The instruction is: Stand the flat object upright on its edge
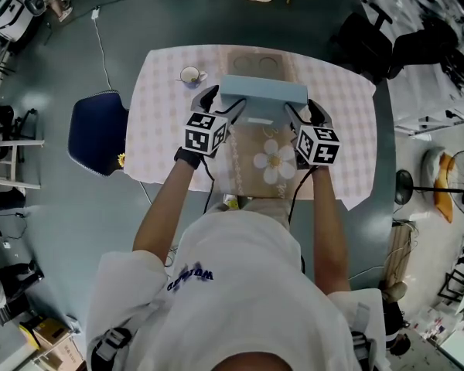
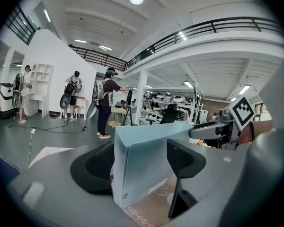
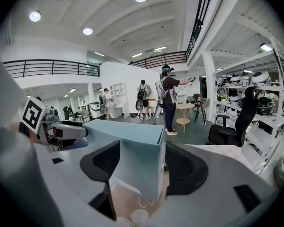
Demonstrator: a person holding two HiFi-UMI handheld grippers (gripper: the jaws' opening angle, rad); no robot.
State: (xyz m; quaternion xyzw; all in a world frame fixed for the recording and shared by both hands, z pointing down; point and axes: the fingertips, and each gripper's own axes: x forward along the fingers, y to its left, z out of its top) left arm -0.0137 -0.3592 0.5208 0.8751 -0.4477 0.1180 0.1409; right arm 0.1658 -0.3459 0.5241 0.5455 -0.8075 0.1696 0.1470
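The pale blue flat cardboard box [image 1: 263, 91] stands upright on one long edge, in the middle of the far half of the table. Its narrow top face points up. Its lower edge meets the brown paper runner with a white daisy print [image 1: 251, 178]. I cannot tell whether that edge bears weight on the runner.

I read the left gripper [image 1: 220, 105] as clamped on the box's left end. In the left gripper view the box [image 2: 142, 164] fills the gap, and both black pads [image 2: 92, 169] lie against its faces. The right gripper [image 1: 303, 114] grasps the opposite end in the same way. In the right gripper view the box [image 3: 142, 160] sits with a pad [image 3: 184, 169] against each side. Both grippers point slightly downward.

The pink-and-white checked tablecloth [image 1: 170, 149] shows bare stretches left and right of the box. Its near edge hangs just ahead of the person's torso. The far edge lies a short way behind the box.

A white cup on a saucer [image 1: 190, 75] stands near the far left corner, apart from the left gripper. I cannot tell its contents. The box is closed.

A dark blue chair [image 1: 97, 134] stands just beside the table's left edge.
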